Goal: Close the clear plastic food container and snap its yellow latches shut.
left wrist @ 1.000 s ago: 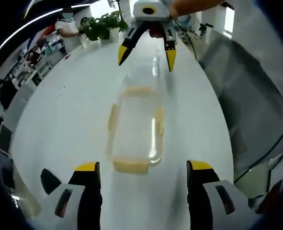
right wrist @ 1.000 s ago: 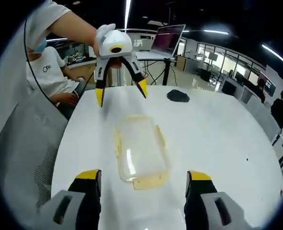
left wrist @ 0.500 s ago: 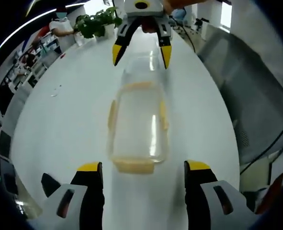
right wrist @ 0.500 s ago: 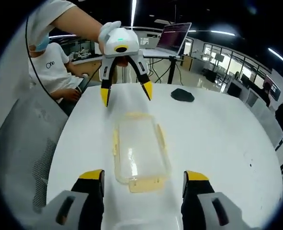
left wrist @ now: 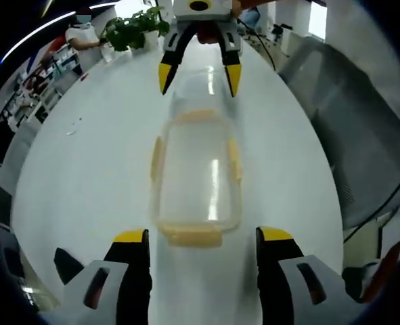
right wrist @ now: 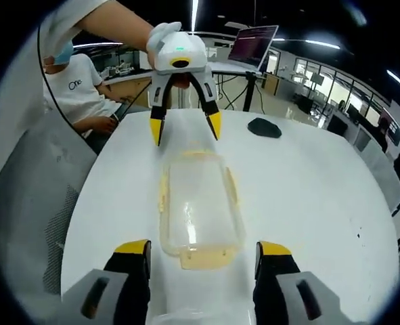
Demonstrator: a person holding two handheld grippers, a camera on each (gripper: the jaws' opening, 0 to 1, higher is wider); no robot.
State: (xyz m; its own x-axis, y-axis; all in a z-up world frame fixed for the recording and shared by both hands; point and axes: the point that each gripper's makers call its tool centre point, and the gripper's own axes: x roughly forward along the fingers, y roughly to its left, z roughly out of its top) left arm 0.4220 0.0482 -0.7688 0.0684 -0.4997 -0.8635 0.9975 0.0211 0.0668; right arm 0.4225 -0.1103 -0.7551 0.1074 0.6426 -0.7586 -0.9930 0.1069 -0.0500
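A clear plastic food container [left wrist: 196, 172] with pale yellow latches lies lengthwise on the white table [left wrist: 91, 162], lid on top. Its near end latch [left wrist: 189, 236] sits just ahead of my left gripper [left wrist: 198, 237], which is open and straddles that end. At the container's far end hangs my right gripper [left wrist: 196, 70], also open, yellow tips pointing down. In the right gripper view the same container [right wrist: 198, 206] lies between my open right gripper [right wrist: 203, 249] and the left gripper [right wrist: 185, 125] opposite. Side latches [right wrist: 163, 193] stick outward.
A black object [right wrist: 264, 127] lies on the table at the far right of the right gripper view. A laptop [right wrist: 254, 47] stands beyond it. A seated person [right wrist: 78, 95] and a grey chair [right wrist: 30, 196] are at the table's edge. A plant [left wrist: 135, 30] stands at the far end.
Both grippers have closed in on the container from its two ends, so it looms larger. The container itself has stayed put.
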